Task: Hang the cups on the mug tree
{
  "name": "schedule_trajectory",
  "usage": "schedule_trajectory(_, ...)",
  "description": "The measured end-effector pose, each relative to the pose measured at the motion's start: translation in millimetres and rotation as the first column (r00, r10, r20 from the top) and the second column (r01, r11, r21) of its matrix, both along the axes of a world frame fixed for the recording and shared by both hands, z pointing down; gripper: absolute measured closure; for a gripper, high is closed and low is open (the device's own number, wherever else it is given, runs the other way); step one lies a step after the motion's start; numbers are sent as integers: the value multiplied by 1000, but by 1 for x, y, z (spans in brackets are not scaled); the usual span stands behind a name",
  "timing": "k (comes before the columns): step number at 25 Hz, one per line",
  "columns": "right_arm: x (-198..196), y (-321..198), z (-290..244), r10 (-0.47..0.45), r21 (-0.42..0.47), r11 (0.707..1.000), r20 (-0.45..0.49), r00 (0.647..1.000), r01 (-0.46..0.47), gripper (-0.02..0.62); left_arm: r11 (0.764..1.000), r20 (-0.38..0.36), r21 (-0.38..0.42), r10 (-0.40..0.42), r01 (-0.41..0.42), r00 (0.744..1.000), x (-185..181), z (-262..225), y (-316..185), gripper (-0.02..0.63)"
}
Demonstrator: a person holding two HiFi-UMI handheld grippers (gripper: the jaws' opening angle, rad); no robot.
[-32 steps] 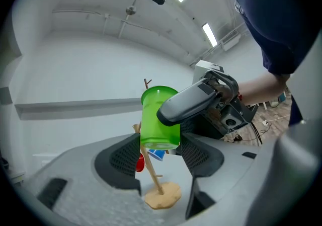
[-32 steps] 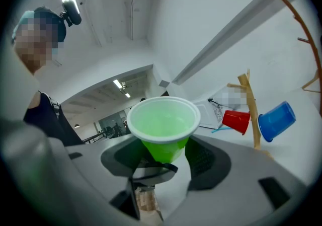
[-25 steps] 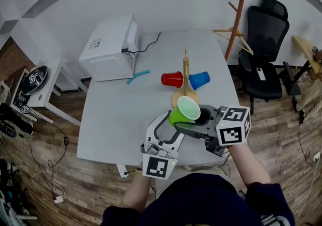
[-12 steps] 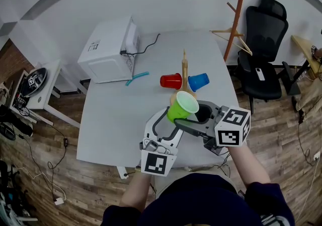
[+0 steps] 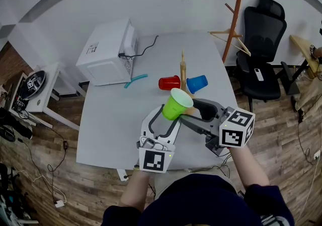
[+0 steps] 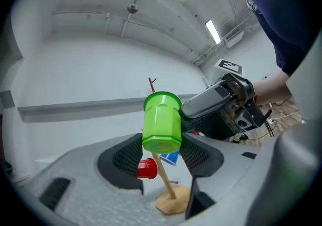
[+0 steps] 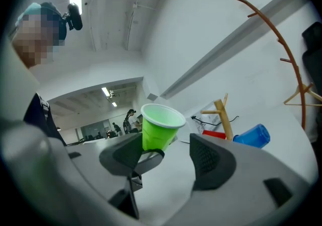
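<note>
Bench (image 5: 115,114) carries the mug tree (image 5: 183,71), with a red cup (image 5: 169,83) and a blue cup (image 5: 196,83) hanging on either side of it. Your left hand-held gripper (image 6: 161,157) clamps the green cup (image 5: 177,104), raised above the bench near the tree. Your right hand-held gripper (image 7: 166,147) is just beside the cup, jaws apart.

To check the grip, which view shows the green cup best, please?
The left gripper view: the green cup sits whole between the pads. The head view shows it small, from above; the right gripper view, beside its jaws.
</note>
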State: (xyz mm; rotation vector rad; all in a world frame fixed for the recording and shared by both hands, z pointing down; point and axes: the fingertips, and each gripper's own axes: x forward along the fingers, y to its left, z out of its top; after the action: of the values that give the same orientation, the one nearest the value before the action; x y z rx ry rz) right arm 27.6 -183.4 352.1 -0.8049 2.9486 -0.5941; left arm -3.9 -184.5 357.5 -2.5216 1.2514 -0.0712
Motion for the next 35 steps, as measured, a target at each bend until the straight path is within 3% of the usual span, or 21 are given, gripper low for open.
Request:
schedule_trajectory(7,18,-12,-13,103,16,994,58,993,-104,325,999,69,-12,-38,39,997,-1,9,-17,371)
schedule_trajectory(15,25,-36,-15,187,24,982,53,981,-188,327,998,148,-34,-52,58,988,3,23,-34,371)
schedule_trajectory(35,47,-77,-8,298,0,954,55,953,-299,327,1000,136,6,-22,22,990,13,4,-50,371)
